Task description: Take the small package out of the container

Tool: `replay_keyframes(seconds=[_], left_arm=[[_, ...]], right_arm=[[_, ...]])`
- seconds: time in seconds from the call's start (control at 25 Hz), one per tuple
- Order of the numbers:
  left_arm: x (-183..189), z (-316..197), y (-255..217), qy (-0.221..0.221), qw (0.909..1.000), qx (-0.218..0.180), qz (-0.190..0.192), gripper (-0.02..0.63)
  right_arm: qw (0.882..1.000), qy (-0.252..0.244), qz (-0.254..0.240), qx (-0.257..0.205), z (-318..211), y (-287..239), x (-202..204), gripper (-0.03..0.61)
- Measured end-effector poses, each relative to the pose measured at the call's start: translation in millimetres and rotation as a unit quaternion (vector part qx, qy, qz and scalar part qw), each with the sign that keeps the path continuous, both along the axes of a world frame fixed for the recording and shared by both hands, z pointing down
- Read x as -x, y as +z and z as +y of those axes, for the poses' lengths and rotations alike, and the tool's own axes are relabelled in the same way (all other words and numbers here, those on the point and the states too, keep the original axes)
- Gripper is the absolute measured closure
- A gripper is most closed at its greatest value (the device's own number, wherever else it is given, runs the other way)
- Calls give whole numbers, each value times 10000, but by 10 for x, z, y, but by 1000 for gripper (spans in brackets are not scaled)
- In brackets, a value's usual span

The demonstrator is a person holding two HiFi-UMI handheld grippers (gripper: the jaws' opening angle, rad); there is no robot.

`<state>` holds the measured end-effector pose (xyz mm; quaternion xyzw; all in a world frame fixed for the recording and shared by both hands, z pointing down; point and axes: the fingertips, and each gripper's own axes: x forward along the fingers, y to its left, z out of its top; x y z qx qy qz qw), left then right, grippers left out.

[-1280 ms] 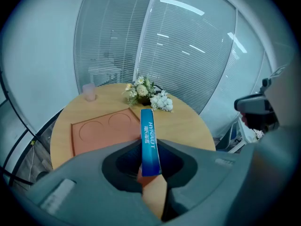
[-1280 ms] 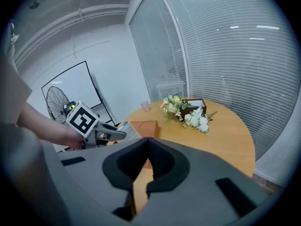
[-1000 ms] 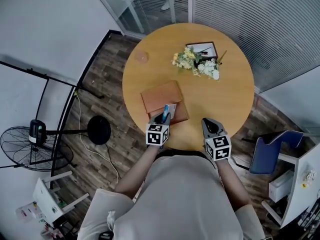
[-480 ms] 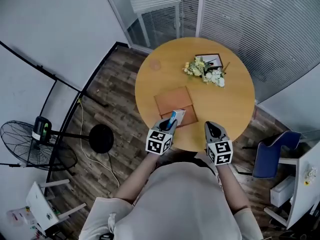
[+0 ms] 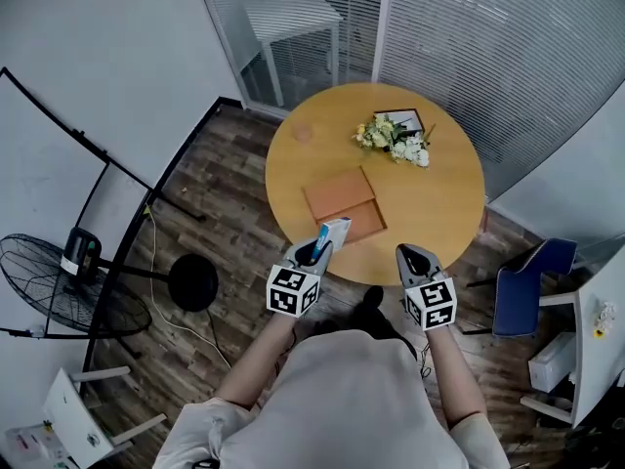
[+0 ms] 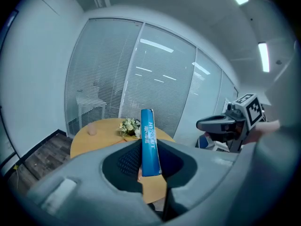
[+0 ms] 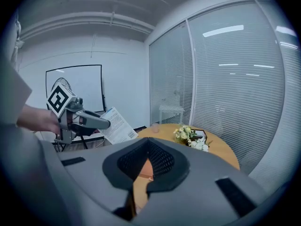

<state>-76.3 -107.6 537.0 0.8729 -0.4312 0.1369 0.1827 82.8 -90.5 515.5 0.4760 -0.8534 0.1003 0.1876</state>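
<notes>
In the head view my left gripper [image 5: 314, 252] is shut on a small blue and white package [image 5: 333, 232] and holds it up over the near edge of the round wooden table [image 5: 439, 203]. The flat brown container [image 5: 341, 196] lies on the table just beyond it. The left gripper view shows the package [image 6: 148, 142] edge-on and upright, pinched between the pads of the gripper [image 6: 148, 150]. My right gripper [image 5: 416, 258] hovers at the table's near edge, shut and with nothing in it. From the right gripper view, the package [image 7: 117, 126] sticks out of the left gripper.
A bunch of flowers [image 5: 393, 138] and a small framed picture [image 5: 401, 120] lie at the table's far side, a pink cup [image 5: 302, 131] at its far left. A floor fan [image 5: 59, 291] stands at the left, a blue chair [image 5: 532, 286] at the right, glass partitions behind.
The left gripper has drawn back from over the container to the table's near edge, with the package in it. The right gripper has drawn back alongside it. The head view has shifted.
</notes>
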Motion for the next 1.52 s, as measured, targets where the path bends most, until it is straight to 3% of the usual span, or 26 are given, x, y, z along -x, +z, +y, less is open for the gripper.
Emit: replay_keyframes(seconds=[0.32,0.6,1.08,1.52], left_arm=[[136,357,-246,-23,9993,-380,-25,540],[-42,576,-498,47,9974,-714,-38,540],[-222,787,-819,-387,9956,-843,89,540],[-394,836,-855,-474,9954,-821,149,540]], right_arm=[[9994,274,-8,-226,460,-285,-96,574],[9990,226,78,-376,635,-387,-286,574],[9982,-109,-155,-576,736,-633,-515,574],[9974,-288,-210,-631,734,-685,-620,574]])
